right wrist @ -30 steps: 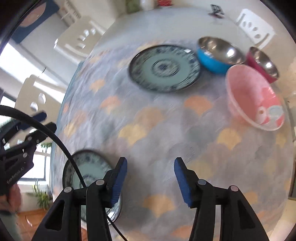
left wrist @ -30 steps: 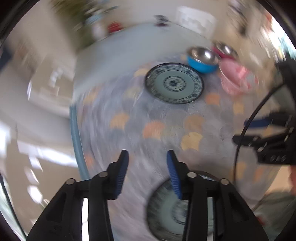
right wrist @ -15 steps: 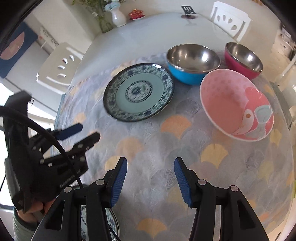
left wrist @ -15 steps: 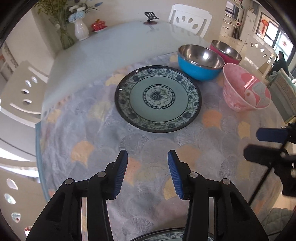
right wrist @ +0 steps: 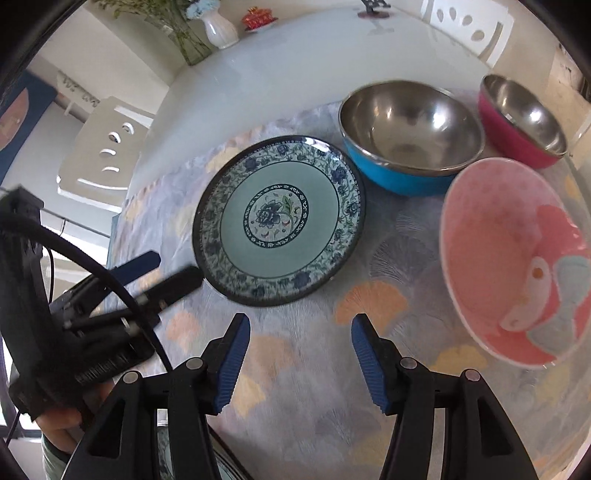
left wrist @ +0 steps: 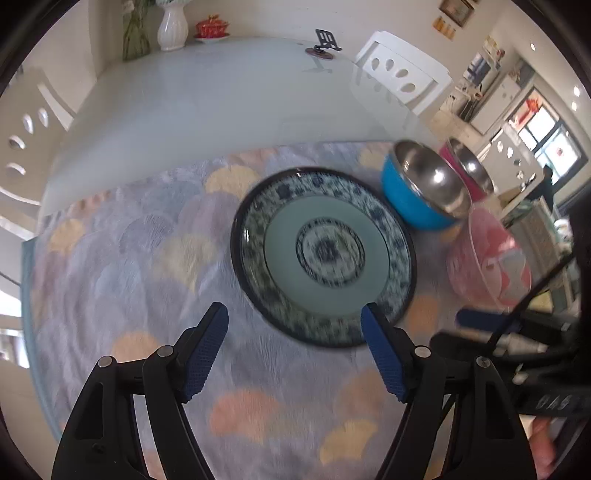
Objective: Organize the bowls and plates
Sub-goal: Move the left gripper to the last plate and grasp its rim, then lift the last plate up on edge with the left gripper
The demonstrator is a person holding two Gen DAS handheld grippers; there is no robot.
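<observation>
A blue-patterned plate (left wrist: 325,254) (right wrist: 279,221) lies on the scalloped cloth. Right of it stand a blue steel bowl (left wrist: 421,192) (right wrist: 406,129), a magenta steel bowl (left wrist: 469,173) (right wrist: 521,114) and a pink bowl (left wrist: 487,266) (right wrist: 517,258). My left gripper (left wrist: 293,314) (right wrist: 166,269) hovers at the plate's near-left rim, its jaws opening, and its pads touch nothing. My right gripper (right wrist: 301,325) (left wrist: 480,321) hangs over bare cloth just short of the plate, jaws opening slightly and empty. A sliver of a second plate (right wrist: 162,446) shows below my right fingers.
The cloth (right wrist: 295,406) covers the near half of a pale glass table (left wrist: 221,103). White chairs (left wrist: 402,74) (right wrist: 107,147) stand around it. A vase (right wrist: 218,26), a red dish and a small black stand sit at the far edge. A hand (right wrist: 59,424) holds the left gripper.
Both grippers have moved forward toward the far plate, which now looks larger. The left jaws have spread much wider. The second plate has slipped to the bottom edge of the views.
</observation>
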